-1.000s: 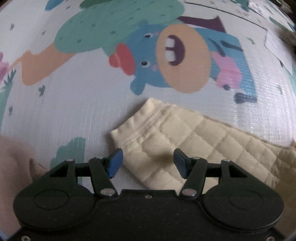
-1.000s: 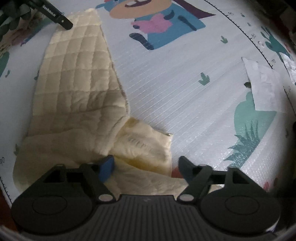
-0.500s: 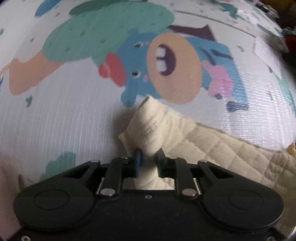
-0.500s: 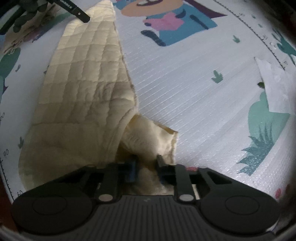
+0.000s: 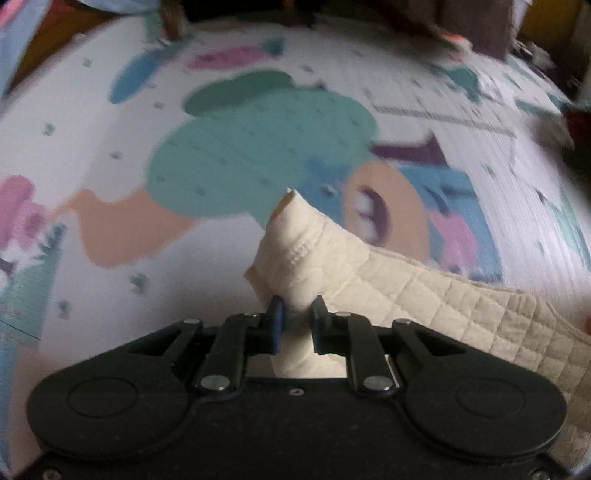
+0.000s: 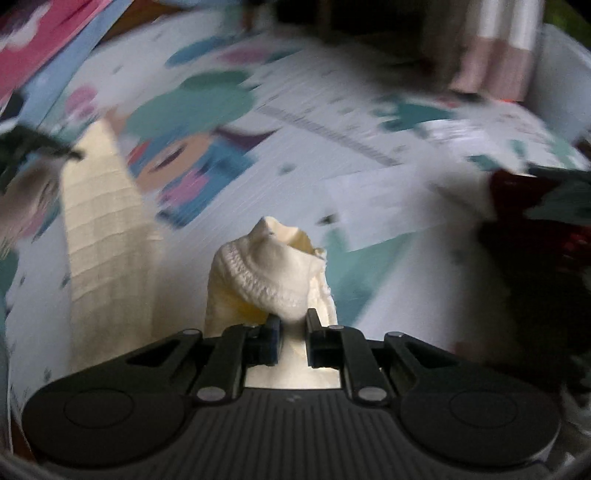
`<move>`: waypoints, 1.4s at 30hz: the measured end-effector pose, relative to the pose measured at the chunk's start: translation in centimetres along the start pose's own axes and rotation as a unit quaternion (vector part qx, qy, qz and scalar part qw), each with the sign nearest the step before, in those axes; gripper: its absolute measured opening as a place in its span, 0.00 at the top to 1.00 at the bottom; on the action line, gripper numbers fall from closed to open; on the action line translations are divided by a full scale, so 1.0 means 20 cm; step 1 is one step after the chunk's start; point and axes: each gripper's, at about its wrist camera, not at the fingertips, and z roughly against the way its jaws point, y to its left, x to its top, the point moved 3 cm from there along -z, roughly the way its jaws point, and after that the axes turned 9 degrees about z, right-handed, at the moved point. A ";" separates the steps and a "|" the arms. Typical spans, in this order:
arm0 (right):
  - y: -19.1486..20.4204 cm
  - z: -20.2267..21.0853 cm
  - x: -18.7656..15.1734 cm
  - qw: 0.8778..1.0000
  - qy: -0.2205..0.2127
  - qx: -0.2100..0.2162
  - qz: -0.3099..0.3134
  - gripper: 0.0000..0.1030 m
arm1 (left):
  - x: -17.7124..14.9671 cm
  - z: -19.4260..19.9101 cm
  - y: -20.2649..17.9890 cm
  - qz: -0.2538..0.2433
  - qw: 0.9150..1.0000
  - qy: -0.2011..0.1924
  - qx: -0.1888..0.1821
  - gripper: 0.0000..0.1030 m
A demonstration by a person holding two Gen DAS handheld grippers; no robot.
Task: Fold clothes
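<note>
A cream quilted garment (image 5: 424,288) with ribbed cuffs lies partly on a cartoon-printed play mat (image 5: 110,243). My left gripper (image 5: 297,310) is shut on one ribbed cuff (image 5: 295,251), which bunches up between the fingers and is lifted off the mat. My right gripper (image 6: 291,325) is shut on another ribbed end (image 6: 269,273) of the same garment, also raised. In the right wrist view the quilted length (image 6: 107,221) stretches away to the left toward the other gripper (image 6: 33,151), seen blurred at the left edge.
A white paper sheet (image 6: 376,199) lies on the mat to the right. Dark, blurred objects (image 6: 535,229) sit at the right edge of the right wrist view. Furniture and clutter (image 5: 461,29) border the mat's far side.
Both grippers closed on the garment's ribbed ends, then lifted and tilted up; the views now show more of the far mat and are motion-blurred.
</note>
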 end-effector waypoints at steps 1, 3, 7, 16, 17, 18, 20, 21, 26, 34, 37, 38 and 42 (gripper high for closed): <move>-0.07 0.02 -0.01 1.000 -0.007 -0.007 -0.014 0.85 | 0.03 0.02 0.03 0.005 1.000 -0.010 0.007 0.87; -0.18 0.02 -0.03 0.999 -0.019 -0.029 -0.034 0.85 | 0.09 0.05 0.08 0.014 0.999 -0.027 0.020 0.87; -0.35 -0.02 -0.01 0.995 -0.043 -0.069 -0.061 0.85 | 0.18 0.07 0.11 0.027 0.997 -0.055 0.039 0.87; -0.47 -0.32 0.06 0.987 -0.008 -0.128 -0.101 0.81 | 0.28 -0.08 -0.06 0.037 0.996 -0.069 0.047 0.87; -0.46 -0.33 0.06 0.987 -0.005 -0.127 -0.098 0.79 | 0.28 -0.09 -0.08 0.032 0.996 -0.069 0.048 0.86; -0.44 -0.35 0.06 0.987 -0.002 -0.129 -0.091 0.76 | 0.28 -0.11 -0.09 0.028 0.996 -0.069 0.048 0.84; -0.42 -0.36 0.06 0.988 0.003 -0.133 -0.080 0.47 | 0.28 -0.13 -0.12 0.023 0.997 -0.063 0.040 0.69; -0.41 -0.36 0.06 0.988 0.001 -0.136 -0.079 0.41 | 0.28 -0.13 -0.13 0.022 0.997 -0.064 0.038 0.56; -0.29 -0.30 0.06 0.989 -0.020 -0.140 -0.037 0.39 | 0.29 -0.07 -0.17 0.000 0.997 -0.077 0.023 0.53; 0.24 -0.24 0.03 0.984 -0.035 -0.063 0.160 0.42 | 0.07 0.08 -0.47 -0.141 0.987 -0.052 -0.064 0.53; 0.47 -0.26 -0.04 0.970 -0.025 -0.032 0.240 0.42 | -0.12 0.13 -0.61 -0.221 0.969 -0.034 -0.106 0.53; 0.55 -0.26 -0.06 0.963 -0.023 -0.022 0.268 0.42 | -0.19 0.16 -0.65 -0.249 0.961 -0.030 -0.119 0.53; 0.83 -0.25 -0.17 0.932 -0.018 0.008 0.361 0.42 | -0.49 0.28 -0.78 -0.357 0.916 -0.017 -0.184 0.52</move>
